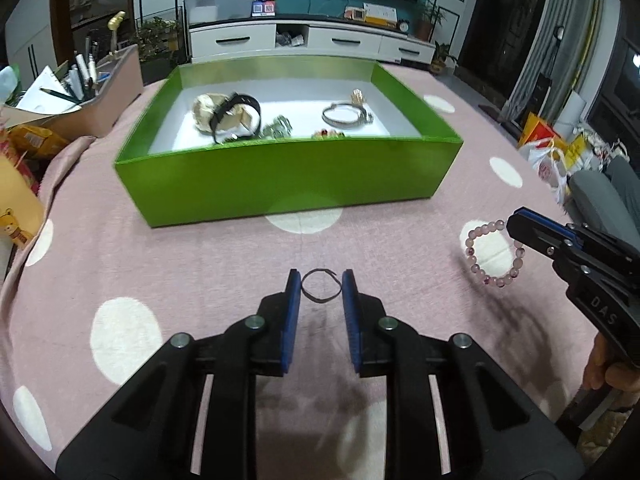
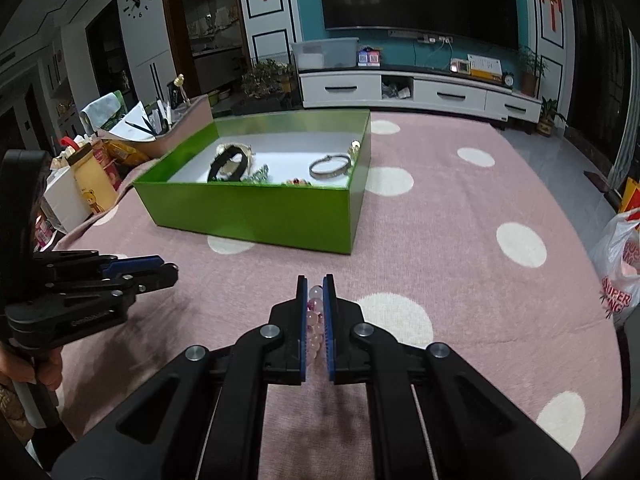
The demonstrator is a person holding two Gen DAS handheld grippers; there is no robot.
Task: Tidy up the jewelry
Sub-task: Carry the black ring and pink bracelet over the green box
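A green box [image 1: 288, 172] stands on the pink dotted cloth and holds a black watch on a cushion [image 1: 228, 114], a silver bangle [image 1: 345, 115] and small pieces. My left gripper [image 1: 321, 280] has its pads against both sides of a thin dark ring [image 1: 321, 286], held just above the cloth. My right gripper [image 2: 316, 284] is shut on a pink bead bracelet [image 2: 315, 320], which hangs from it in the left wrist view [image 1: 494, 254]. The box [image 2: 256, 210] lies ahead-left of the right gripper.
A pink organizer with pens [image 1: 96, 92] and snack packs [image 1: 32, 140] crowd the table's left side. Plastic bags [image 2: 622, 264] sit off the right edge. A white TV cabinet [image 1: 312, 40] stands behind.
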